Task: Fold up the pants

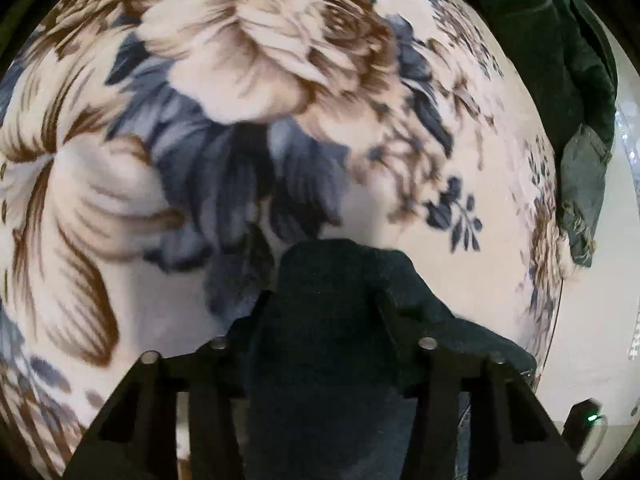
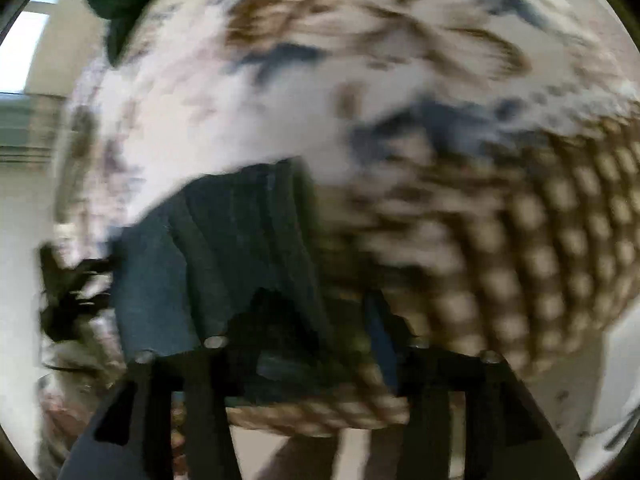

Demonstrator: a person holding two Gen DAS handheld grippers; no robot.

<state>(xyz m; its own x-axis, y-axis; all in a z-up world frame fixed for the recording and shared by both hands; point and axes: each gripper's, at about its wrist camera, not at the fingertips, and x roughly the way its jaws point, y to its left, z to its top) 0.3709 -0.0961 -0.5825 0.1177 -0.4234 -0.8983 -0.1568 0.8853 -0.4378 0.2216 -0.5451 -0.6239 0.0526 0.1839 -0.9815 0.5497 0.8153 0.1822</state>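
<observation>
Dark fabric of the pants (image 1: pixel 332 320) bunches between the left gripper (image 1: pixel 324 312) fingers, clamped on it above the floral blanket (image 1: pixel 200 120), while the blurred right gripper (image 2: pixel 312 320) seems clamped on denim too, so uneven pulling could slip the cloth free.

Dark pants (image 1: pixel 332 320), bunched between the left claw's (image 1: pixel 324 312) fingers, hang above a floral blanket (image 1: pixel 200 140).

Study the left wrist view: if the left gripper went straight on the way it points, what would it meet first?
Probably the floral blanket just beyond the dark pants fabric that the left gripper is holding; depth is unclear.
</observation>
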